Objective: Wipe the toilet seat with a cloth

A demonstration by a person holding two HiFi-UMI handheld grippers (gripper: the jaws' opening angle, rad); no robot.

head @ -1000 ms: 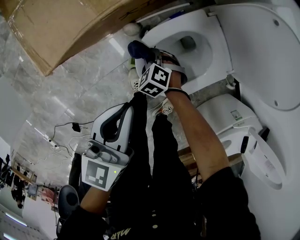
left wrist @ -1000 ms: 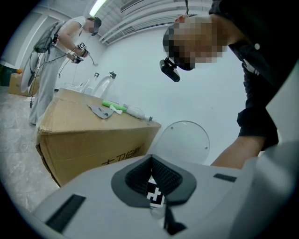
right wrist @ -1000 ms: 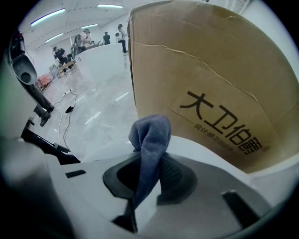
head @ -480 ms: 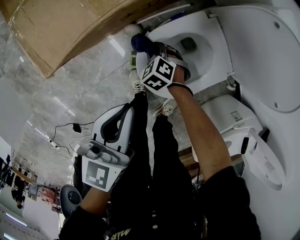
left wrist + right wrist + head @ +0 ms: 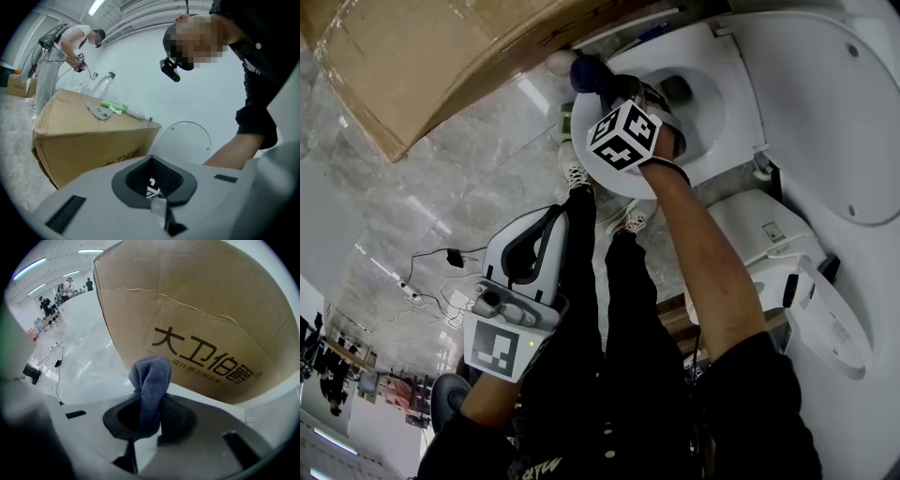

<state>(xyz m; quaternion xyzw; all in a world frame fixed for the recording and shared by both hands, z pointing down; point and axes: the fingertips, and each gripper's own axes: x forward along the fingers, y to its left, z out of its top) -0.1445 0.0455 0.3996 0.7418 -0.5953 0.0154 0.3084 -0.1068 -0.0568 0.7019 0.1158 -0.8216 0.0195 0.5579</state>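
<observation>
Right tool (image 5: 149,420) was clamped on the blue cloth (image 5: 151,376), with a fold standing out past the jaws, at the front rim of the toilet seat (image 5: 722,141). Cloth judged light, soft and floppy, best gripped at its bunched middle. Left tool (image 5: 154,183) was closed, empty and well apart.

Large brown cardboard box (image 5: 441,56), black printed characters on its side. On top of box: green-and-white tube (image 5: 115,108), with a flat grey piece (image 5: 97,112) touching it. Glossy grey marble floor (image 5: 412,206) under box. Black cables (image 5: 447,253) on floor, well apart from box. Person in white top (image 5: 58,47) bends over, far behind box.
</observation>
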